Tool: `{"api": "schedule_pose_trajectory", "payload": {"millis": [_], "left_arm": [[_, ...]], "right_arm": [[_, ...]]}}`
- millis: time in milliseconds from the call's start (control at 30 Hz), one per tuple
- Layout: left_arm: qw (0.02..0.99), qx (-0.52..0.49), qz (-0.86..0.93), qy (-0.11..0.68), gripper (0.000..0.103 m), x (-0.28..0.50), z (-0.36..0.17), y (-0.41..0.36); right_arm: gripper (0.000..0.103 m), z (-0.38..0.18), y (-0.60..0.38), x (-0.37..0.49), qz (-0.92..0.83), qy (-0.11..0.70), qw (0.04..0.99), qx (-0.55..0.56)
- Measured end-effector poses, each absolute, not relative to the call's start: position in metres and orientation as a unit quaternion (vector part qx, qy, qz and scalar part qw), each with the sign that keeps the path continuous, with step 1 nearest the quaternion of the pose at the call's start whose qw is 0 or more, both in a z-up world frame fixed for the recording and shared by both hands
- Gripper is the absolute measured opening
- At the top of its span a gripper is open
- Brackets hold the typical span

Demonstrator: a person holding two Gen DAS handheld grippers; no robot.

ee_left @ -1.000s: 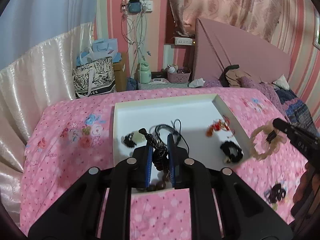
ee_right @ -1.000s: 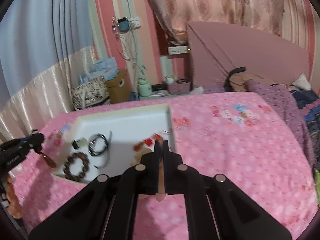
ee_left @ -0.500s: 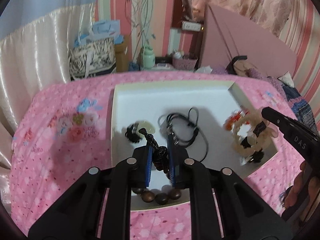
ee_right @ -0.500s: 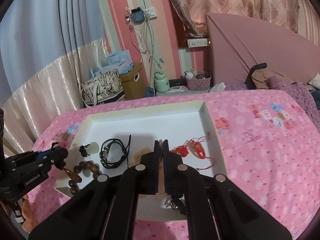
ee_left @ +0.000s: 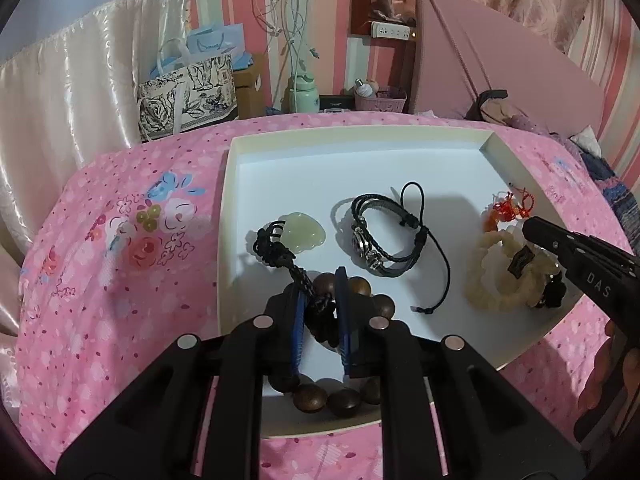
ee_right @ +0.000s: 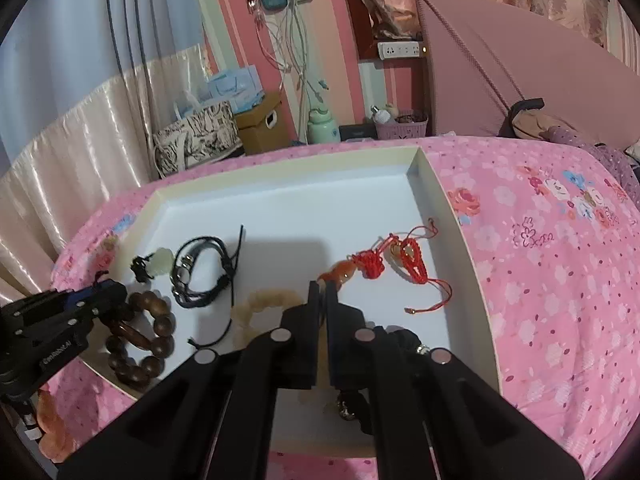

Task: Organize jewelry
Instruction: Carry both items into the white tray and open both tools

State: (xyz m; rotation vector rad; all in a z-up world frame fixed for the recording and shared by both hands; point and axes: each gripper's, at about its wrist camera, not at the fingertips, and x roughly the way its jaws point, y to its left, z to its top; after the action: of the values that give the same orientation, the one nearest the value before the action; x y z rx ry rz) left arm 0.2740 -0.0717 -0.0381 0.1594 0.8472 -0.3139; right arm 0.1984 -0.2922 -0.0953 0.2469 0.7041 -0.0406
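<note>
— Changed since a second ago?
— Both down over tray [ee_left: 508, 160] now. Left gripper [ee_left: 323, 280] clamped on beads [ee_left: 320, 396] tassel; right gripper [ee_right: 323, 292] pinched shut on cream bracelet [ee_left: 500, 276], now inside tray.

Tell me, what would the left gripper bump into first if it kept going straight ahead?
Probably the pale green pendant with its black knotted cord. The left gripper holds a dark cord over the wooden bead bracelet and points across the white tray. The black leather bracelet lies just right of that line. Depth is hard to judge.
</note>
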Motion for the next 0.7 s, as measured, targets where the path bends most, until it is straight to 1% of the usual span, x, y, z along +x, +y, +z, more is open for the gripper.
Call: {"api": "schedule_pose_trajectory", "payload": {"millis": [467,533,700], "left_arm": [[0.902,0.073,-0.144,0.401,0.013,0.275,-0.038,-0.071],[0.901,0.072,-0.143,0.402,0.013,0.275,-0.038,-0.07],[0.901,0.074,-0.138,0.405,0.013,0.276,-0.039,-0.069]], "right_arm": [[0.003,-0.104,-0.281,0.207,-0.038,0.355,0.931,0.072],[0.006,-0.106,-0.279,0.207,-0.04,0.357,0.931,0.068],[0.007,-0.108,-0.275,0.208,-0.045,0.362,0.929,0.054]]}}
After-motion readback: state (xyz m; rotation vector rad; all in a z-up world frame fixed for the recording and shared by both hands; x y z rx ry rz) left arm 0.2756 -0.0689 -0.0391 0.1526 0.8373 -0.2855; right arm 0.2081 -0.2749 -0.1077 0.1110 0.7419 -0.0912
